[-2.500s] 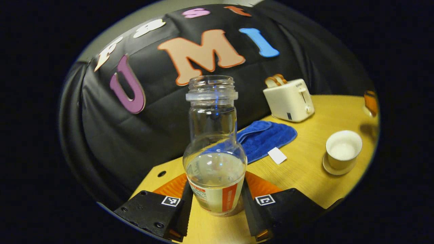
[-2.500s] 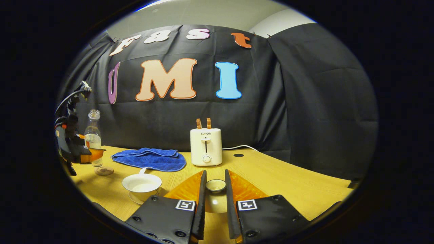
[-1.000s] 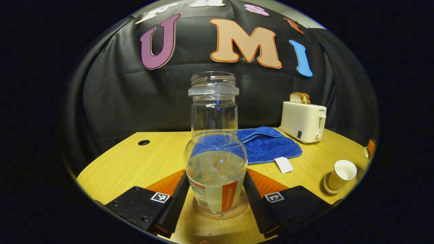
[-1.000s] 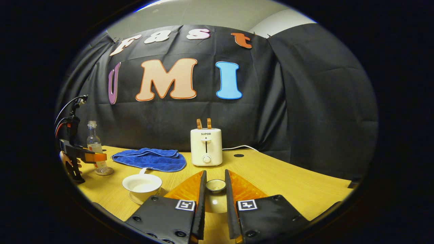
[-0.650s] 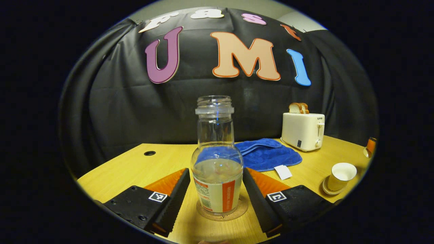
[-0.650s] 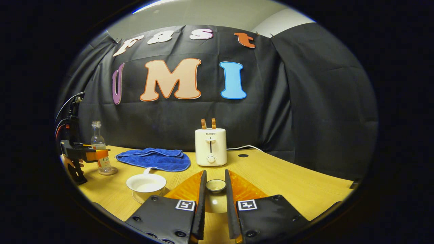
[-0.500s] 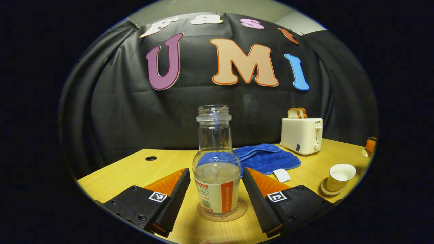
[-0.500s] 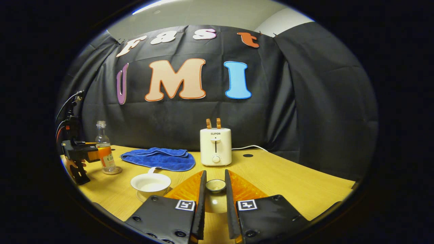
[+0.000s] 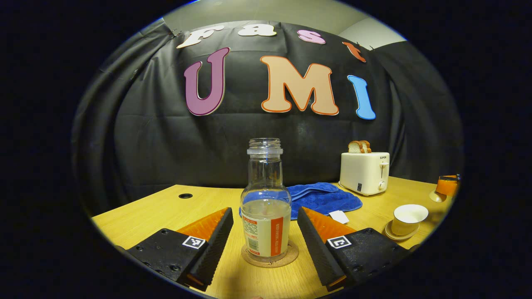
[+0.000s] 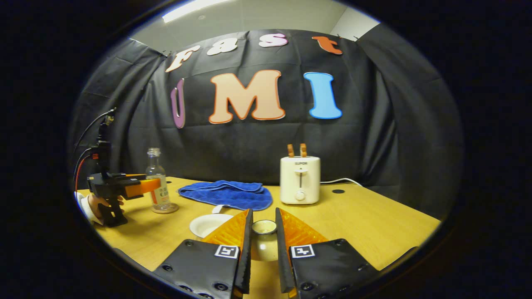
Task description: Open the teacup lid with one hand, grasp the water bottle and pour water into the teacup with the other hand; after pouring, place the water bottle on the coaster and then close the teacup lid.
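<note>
With the water bottle (image 9: 266, 207) standing upright on the round cork coaster (image 9: 269, 256), I read the left gripper (image 9: 264, 237) as spread wide: its fingers flank the bottle with a clear gap on each side and touch nothing. From the right gripper view, I see that same gripper (image 10: 143, 187) level beside the bottle (image 10: 158, 182), with a hand (image 10: 97, 205) on its grip. The right gripper (image 10: 262, 241) is clamped on the teacup lid (image 10: 263, 238), both fingers pressing its knob, and holds it clear of the table (image 10: 374, 232). The teacup (image 10: 208, 224) sits uncovered on its saucer (image 9: 398, 234), just left of the right gripper's fingers. A blue cloth (image 10: 226, 193) and a toaster (image 10: 300, 180) stand farther back.
</note>
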`<action>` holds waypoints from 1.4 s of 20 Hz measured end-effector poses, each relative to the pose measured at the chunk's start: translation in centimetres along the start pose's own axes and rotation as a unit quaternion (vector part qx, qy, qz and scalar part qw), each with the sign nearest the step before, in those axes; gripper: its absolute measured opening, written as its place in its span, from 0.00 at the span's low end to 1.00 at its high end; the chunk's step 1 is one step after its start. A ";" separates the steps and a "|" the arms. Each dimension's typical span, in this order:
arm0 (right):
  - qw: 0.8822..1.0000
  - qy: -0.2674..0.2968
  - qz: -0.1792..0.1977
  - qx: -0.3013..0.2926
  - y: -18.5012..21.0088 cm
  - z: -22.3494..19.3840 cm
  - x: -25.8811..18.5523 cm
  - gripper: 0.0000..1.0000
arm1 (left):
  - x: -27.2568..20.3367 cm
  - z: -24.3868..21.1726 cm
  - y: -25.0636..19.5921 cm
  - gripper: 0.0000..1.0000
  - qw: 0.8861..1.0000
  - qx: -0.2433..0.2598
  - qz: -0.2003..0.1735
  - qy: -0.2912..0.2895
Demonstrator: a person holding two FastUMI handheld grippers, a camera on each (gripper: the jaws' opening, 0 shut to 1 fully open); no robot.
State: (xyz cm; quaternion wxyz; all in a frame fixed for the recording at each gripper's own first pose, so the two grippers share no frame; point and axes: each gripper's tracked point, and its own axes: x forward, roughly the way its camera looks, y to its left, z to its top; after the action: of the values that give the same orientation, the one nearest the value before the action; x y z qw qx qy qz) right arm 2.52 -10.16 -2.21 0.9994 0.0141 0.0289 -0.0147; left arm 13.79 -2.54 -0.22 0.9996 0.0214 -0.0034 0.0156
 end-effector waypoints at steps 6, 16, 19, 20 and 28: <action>0.997 0.010 0.080 0.002 5.1 -0.4 2.5 0.31 | 0.1 0.2 -0.4 0.90 1.000 0.013 -0.003 -0.001; 0.995 0.065 0.080 -0.005 6.4 -2.0 4.6 0.29 | 0.2 0.1 -0.9 0.90 1.000 0.030 -0.009 0.000; 0.994 0.073 0.081 0.001 6.3 -2.3 4.9 0.35 | 0.2 0.1 -1.0 0.91 0.999 0.030 -0.010 -0.001; 0.994 0.072 0.083 -0.001 6.4 -2.1 4.6 0.36 | 0.1 0.1 -1.0 0.91 0.999 0.030 -0.010 -0.002; 0.999 0.017 0.050 0.004 4.9 -0.3 3.9 0.90 | 0.1 0.2 -0.7 0.92 1.000 0.028 -0.007 -0.004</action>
State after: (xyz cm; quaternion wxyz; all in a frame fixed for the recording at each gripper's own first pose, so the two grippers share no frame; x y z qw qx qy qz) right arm 6.58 -5.39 -2.62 0.9982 0.0201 0.0446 0.0351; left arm 13.91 -3.29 -0.04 0.9987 0.0496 -0.0067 0.0087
